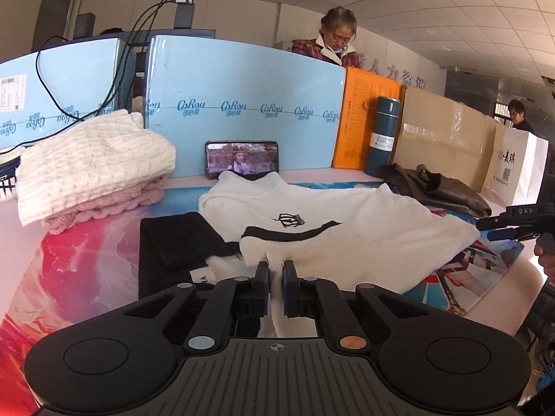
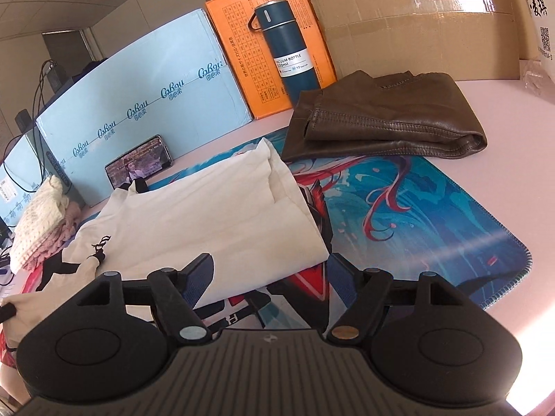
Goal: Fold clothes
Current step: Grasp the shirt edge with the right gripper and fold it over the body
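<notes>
1. Left tongs (image 1: 276, 270), nearest the left wrist lens, are pinching a fold of the white garment (image 1: 347, 215) between narrow jaws.
2. Right tongs (image 2: 270, 270) are standing wide, nothing gripped; the garment's edge (image 2: 225, 215) is lying between and beyond them on the printed mat (image 2: 433, 215) covering the tabletop.
3. Only the left view is showing a person (image 1: 333, 41) behind the blue boxes (image 1: 242, 97) and the garment's black trim.
4. Only the right view is showing the folded brown leather garment (image 2: 388, 118) whole.
5. Knit pile (image 1: 90, 173) is sitting far left; its lower layers are partly hidden.
6. Phone (image 1: 242, 157) and flask (image 1: 383, 135) are standing at the back.
</notes>
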A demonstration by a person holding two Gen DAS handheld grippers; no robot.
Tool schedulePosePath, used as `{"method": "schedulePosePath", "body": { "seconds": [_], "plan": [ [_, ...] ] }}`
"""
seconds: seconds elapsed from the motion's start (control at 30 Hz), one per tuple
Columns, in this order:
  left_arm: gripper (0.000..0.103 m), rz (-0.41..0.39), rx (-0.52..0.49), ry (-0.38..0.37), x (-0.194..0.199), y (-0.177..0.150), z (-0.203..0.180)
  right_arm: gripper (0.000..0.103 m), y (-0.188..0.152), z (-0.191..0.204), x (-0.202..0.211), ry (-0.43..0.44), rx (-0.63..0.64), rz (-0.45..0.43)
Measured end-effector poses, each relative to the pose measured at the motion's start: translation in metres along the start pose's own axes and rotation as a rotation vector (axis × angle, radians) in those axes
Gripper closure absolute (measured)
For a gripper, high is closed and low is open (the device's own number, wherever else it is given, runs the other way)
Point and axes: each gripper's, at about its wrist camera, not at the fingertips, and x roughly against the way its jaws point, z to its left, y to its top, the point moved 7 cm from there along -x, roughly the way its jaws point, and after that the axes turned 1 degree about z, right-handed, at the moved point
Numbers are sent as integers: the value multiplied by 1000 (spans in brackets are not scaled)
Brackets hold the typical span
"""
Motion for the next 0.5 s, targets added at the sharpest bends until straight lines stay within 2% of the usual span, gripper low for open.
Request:
{"method": "schedulePosePath", "body": {
  "seconds": [0.1, 0.13, 0.17, 0.2, 0.23, 0.27, 0.4, 0.47, 0.5],
  "plan": [
    [82, 108, -70, 22, -17, -19, -1, 33, -2, -2, 1, -13, -30, 21],
    [78, 88, -85, 30, -16, -22, -1, 33, -3, -2, 2, -14, -46, 28],
    [67, 78, -85, 55, -13, -23, 2, 33, -4, -3, 3, -12, -61, 33],
    [61, 58, -77, 98, -8, -21, 8, 33, -4, -3, 3, -5, -72, 37],
    [50, 9, -61, 144, 2, -18, 16, 33, -5, -3, 4, -1, -80, 40],
    [45, -31, -52, 170, 11, -15, 22, 33, -5, -3, 4, 4, -89, 43],
    [44, -121, -120, 147, 45, -13, 16, 32, -5, -3, -2, 25, -149, 56],
    [31, -126, -176, 57, 53, -19, 1, 32, -4, -4, -6, 35, -182, 51],
    [31, -116, -222, 17, 54, -24, -9, 32, -3, -3, -8, 34, -196, 48]
  ]
}}
